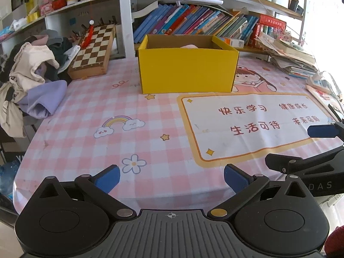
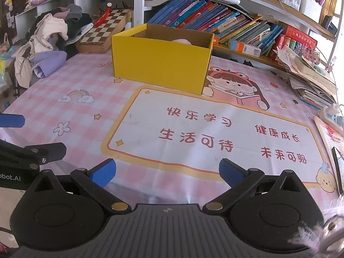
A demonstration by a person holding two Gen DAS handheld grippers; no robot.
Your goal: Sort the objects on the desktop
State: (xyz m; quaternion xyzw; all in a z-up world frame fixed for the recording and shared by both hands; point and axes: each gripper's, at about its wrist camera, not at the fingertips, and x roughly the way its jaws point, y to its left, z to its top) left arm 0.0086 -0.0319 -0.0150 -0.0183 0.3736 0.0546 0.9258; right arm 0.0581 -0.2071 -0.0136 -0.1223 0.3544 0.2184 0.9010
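Observation:
A yellow cardboard box stands open-topped at the back of the pink checked desk mat. A pale pink object shows just above the box's front wall, mostly hidden inside. My left gripper hovers open over the mat's near edge, nothing between its blue pads. My right gripper is also open and empty, low over the mat's white text panel. Each gripper's fingers reach into the other's view at the side.
A pile of clothes lies at the left edge. A chessboard case leans behind it. Rows of books fill the shelf behind the box. Stacked papers and a power strip sit at the right.

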